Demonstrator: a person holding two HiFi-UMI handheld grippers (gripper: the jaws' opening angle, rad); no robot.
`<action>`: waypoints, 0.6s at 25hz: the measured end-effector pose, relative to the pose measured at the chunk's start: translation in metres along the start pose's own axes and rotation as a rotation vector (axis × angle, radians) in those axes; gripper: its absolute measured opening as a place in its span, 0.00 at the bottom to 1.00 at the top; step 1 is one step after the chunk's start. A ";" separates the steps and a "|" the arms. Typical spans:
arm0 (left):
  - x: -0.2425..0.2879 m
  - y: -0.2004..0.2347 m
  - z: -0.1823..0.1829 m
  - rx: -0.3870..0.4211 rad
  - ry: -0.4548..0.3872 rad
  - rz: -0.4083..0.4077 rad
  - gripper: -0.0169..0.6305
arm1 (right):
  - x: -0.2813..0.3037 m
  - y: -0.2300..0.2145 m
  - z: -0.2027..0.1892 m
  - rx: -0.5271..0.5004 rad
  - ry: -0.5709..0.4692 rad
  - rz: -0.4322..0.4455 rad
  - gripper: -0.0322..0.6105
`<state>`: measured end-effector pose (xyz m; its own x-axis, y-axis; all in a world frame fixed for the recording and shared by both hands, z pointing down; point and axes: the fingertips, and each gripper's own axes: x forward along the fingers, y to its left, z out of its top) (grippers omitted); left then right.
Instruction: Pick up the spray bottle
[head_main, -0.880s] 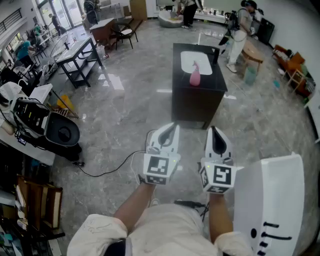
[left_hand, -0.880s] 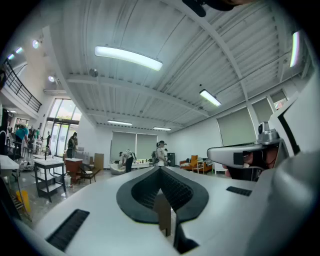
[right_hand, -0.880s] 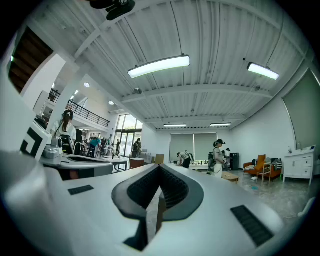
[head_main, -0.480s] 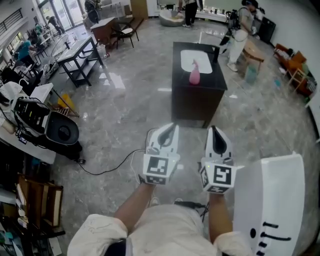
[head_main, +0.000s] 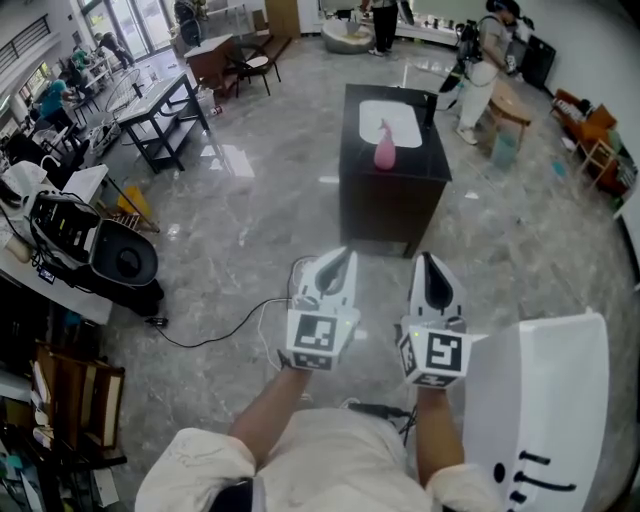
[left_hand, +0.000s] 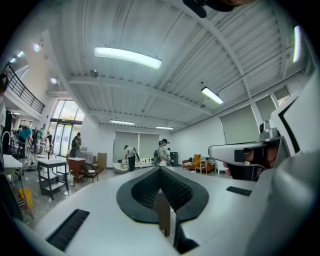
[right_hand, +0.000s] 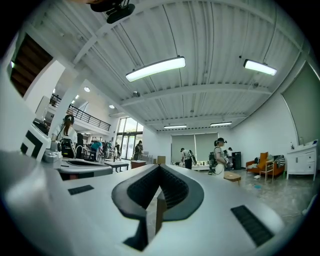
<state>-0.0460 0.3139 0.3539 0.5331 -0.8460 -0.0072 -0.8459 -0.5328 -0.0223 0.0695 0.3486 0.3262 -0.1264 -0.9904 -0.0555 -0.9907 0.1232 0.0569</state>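
A pink spray bottle (head_main: 384, 146) stands on a white mat on top of a black cabinet (head_main: 393, 190), well ahead of me across the floor. My left gripper (head_main: 346, 254) and right gripper (head_main: 425, 259) are held side by side at waist height, pointing level toward the cabinet and far short of it. Both have their jaws closed together with nothing between them. In the left gripper view (left_hand: 161, 170) and the right gripper view (right_hand: 159, 168) the jaws meet at the tips, and the bottle does not show in either.
A white machine (head_main: 545, 400) stands close on my right. A black cable (head_main: 215, 335) runs over the grey floor to equipment (head_main: 100, 260) on the left. Tables (head_main: 155, 105) stand at the far left, and people (head_main: 480, 60) beyond the cabinet.
The cabinet and bottle have shifted slightly left and nearer in the head view. Both grippers keep their place and stay shut.
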 end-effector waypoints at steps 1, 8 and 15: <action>0.000 -0.003 0.000 0.000 -0.001 0.004 0.03 | -0.001 -0.002 -0.001 0.000 0.001 0.006 0.06; 0.012 -0.013 -0.012 0.000 0.010 0.017 0.03 | 0.006 -0.016 -0.017 0.019 0.006 0.035 0.06; 0.041 0.011 -0.026 -0.008 0.009 0.010 0.03 | 0.039 -0.013 -0.028 0.000 0.024 0.021 0.06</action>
<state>-0.0336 0.2729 0.3798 0.5243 -0.8515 0.0012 -0.8514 -0.5243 -0.0147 0.0790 0.3068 0.3512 -0.1464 -0.9888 -0.0303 -0.9878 0.1445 0.0578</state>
